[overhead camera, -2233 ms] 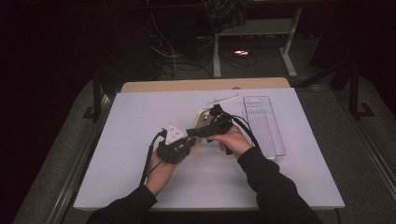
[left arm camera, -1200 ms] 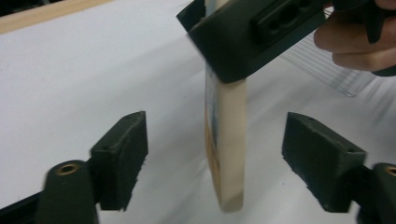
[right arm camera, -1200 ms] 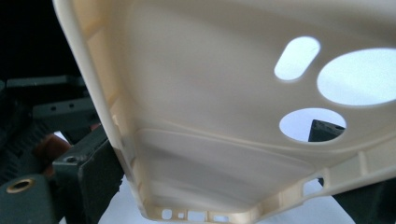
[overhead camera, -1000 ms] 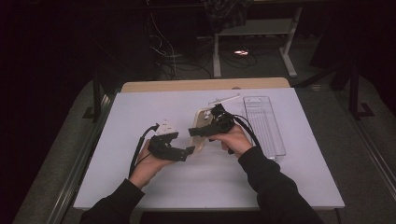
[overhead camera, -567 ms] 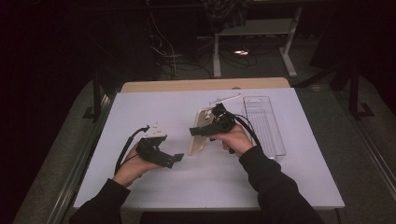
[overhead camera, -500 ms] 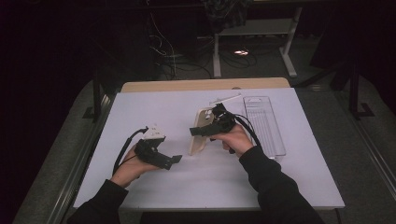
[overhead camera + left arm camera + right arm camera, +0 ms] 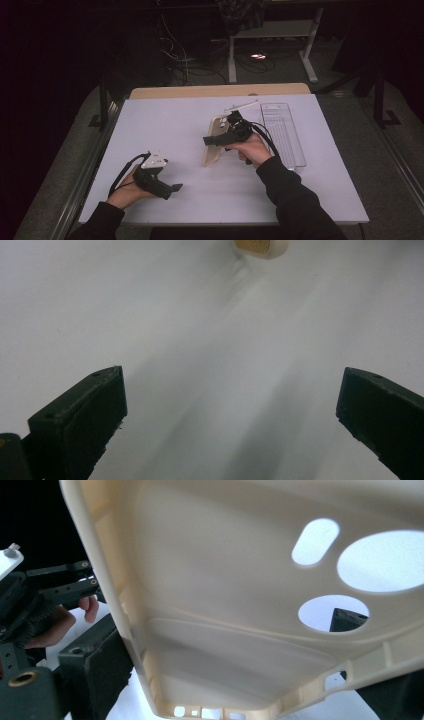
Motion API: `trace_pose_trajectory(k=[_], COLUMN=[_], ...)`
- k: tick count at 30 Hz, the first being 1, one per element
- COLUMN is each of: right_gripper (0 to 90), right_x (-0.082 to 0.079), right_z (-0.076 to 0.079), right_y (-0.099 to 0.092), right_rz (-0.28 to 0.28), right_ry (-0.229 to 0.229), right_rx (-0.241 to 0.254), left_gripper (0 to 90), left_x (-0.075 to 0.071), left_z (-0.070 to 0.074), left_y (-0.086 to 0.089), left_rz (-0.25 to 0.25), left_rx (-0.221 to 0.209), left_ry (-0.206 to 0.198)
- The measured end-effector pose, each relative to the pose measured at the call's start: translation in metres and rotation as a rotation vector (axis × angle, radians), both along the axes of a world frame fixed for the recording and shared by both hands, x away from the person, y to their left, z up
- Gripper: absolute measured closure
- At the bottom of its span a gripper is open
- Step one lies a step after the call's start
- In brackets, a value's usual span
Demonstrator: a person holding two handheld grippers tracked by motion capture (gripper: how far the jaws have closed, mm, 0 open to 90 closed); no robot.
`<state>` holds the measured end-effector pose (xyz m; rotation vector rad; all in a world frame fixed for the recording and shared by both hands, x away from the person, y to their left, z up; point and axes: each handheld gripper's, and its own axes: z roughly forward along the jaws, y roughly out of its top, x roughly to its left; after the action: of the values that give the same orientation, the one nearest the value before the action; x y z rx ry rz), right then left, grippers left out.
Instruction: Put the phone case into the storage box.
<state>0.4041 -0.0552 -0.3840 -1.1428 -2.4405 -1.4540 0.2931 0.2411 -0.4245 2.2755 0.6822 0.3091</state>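
Observation:
A cream phone case stands on its edge in the middle of the white table top. My right gripper is shut on it, with one jaw on each side of the shell. In the right gripper view the case's hollow inside with its cut-out holes faces me. My left gripper lies low near the front left, apart from the case. Its jaws have just been opening and now stand open with nothing between them. In the left gripper view its jaws frame bare table, and a corner of the case shows far off.
A clear plastic box lies flat just right of the right hand. A wooden board edges the table's far side. Dark floor, cables and a metal stand lie beyond. The left hand and its gripper appear at the left of the right gripper view.
My left gripper has drawn away from the case, toward the front left, and sunk closer to the table. The right gripper has held still with the case in it.

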Motion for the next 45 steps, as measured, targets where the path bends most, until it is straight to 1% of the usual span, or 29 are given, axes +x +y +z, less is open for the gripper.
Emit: trace_pose_trajectory(k=[1, 4, 5, 6, 8, 9, 10, 11, 12, 13, 14, 15, 19, 20, 21, 23, 24, 25, 29, 31, 33, 35, 38, 39, 41, 42, 43, 44, 45], right_gripper=[6.9, 6.9, 6.9, 7.0, 7.0, 6.9, 6.9, 7.0, 7.0, 6.9, 6.9, 7.0, 7.0, 6.9, 7.0, 6.9, 7.0, 7.0, 7.0, 7.0, 7.0, 7.0, 7.0, 7.0, 7.0, 7.0, 7.0, 7.0, 7.0], right_x=[0.0, 0.0, 0.0, 0.0, -0.001, 0.0, 0.0, 0.0, 0.001, 0.002, 0.003, 0.003, 0.007, 0.008, 0.009, 0.012, 0.013, 0.014, 0.019, 0.022, 0.026, 0.029, 0.034, 0.036, 0.039, 0.041, 0.042, 0.044, 0.046], right_z=[0.0, 0.0, 0.0, 0.001, 0.002, 0.002, 0.002, 0.003, 0.003, 0.003, 0.003, 0.003, 0.004, 0.005, 0.005, 0.007, 0.008, 0.009, 0.017, 0.023, 0.027, 0.032, 0.041, 0.042, 0.048, 0.05, 0.053, 0.054, 0.057], right_y=[0.0, 0.0, 0.001, 0.001, 0.002, 0.001, 0.001, 0.001, 0.001, 0.001, 0.001, 0.001, 0.0, 0.0, -0.001, -0.002, -0.003, -0.004, -0.009, -0.013, -0.018, -0.023, -0.032, -0.034, -0.04, -0.044, -0.046, -0.049, -0.052], right_rz=[-0.001, 0.001, 0.002, -0.002, 0.0, 0.0, -0.002, -0.003, -0.007, -0.011, -0.012, -0.013, -0.022, -0.025, -0.028, -0.04, -0.038, -0.041, -0.06, -0.077, -0.089, -0.103, -0.132, -0.133, -0.151, -0.156, -0.168, -0.171, -0.18], right_ry=[0.0, -0.003, -0.004, 0.007, 0.007, 0.003, 0.004, 0.005, 0.003, 0.008, 0.016, 0.008, 0.007, 0.019, 0.014, 0.021, 0.013, 0.014, 0.009, 0.011, -0.009, -0.009, -0.014, -0.024, -0.023, -0.031, -0.024, -0.039, -0.041], right_rx=[-0.001, -0.002, -0.003, -0.003, -0.001, -0.008, -0.008, -0.01, -0.012, -0.014, -0.009, -0.019, -0.034, -0.026, -0.027, -0.036, -0.039, -0.038, -0.049, -0.042, -0.049, -0.045, -0.04, -0.043, -0.048, -0.053, -0.055, -0.059, -0.064], left_gripper=[0.0, 0.0, 0.0, 0.0, 0.0, 0.0, 0.0, 0.0, 0.0, 0.0, 0.0, 0.0, 0.0, 0.0, 0.0, 0.0, 0.0, 0.0, 0.0, 0.0, 0.0, 0.0, 0.0, 0.0, 0.0, 0.0, 0.0, 0.0, 0.0], left_x=[-0.001, -0.001, -0.001, -0.001, -0.001, 0.0, 0.0, 0.0, 0.0, 0.0, 0.0, 0.0, 0.0, 0.0, 0.0, 0.0, 0.0, 0.0, 0.001, 0.001, 0.002, 0.001, 0.002, 0.001, 0.001, 0.001, 0.001, 0.001, 0.001], left_z=[-0.001, -0.002, -0.001, -0.001, -0.001, 0.0, -0.001, -0.001, -0.001, -0.002, -0.003, -0.003, -0.003, -0.003, -0.003, -0.004, -0.004, -0.004, -0.004, -0.004, -0.005, -0.005, -0.005, -0.005, -0.005, -0.005, -0.005, -0.004, -0.004], left_y=[0.001, 0.003, 0.003, 0.003, 0.003, 0.004, 0.003, 0.004, 0.003, 0.003, 0.003, 0.003, 0.004, 0.004, 0.004, 0.004, 0.004, 0.004, 0.005, 0.005, 0.005, 0.005, 0.005, 0.005, 0.005, 0.005, 0.005, 0.006, 0.006], left_rz=[0.007, 0.012, 0.013, 0.013, 0.017, 0.011, 0.009, -0.001, 0.005, 0.002, 0.003, 0.004, 0.01, 0.015, 0.019, 0.022, 0.022, 0.022, 0.025, 0.03, 0.03, 0.034, 0.032, 0.033, 0.035, 0.038, 0.042, 0.044, 0.046], left_rx=[-0.001, -0.02, -0.022, -0.025, -0.038, -0.028, -0.029, -0.013, -0.01, -0.004, -0.004, 0.0, -0.002, -0.004, -0.007, -0.01, -0.01, -0.012, -0.015, -0.014, -0.012, -0.014, -0.017, -0.015, -0.018, -0.02, -0.021, -0.022, -0.025], left_ry=[-0.007, 0.002, -0.001, -0.009, -0.002, -0.002, -0.003, -0.004, 0.003, -0.001, -0.002, 0.001, 0.006, 0.008, 0.014, 0.011, 0.01, 0.012, 0.007, 0.012, 0.02, 0.027, 0.023, 0.022, 0.026, 0.028, 0.026, 0.027, 0.027])
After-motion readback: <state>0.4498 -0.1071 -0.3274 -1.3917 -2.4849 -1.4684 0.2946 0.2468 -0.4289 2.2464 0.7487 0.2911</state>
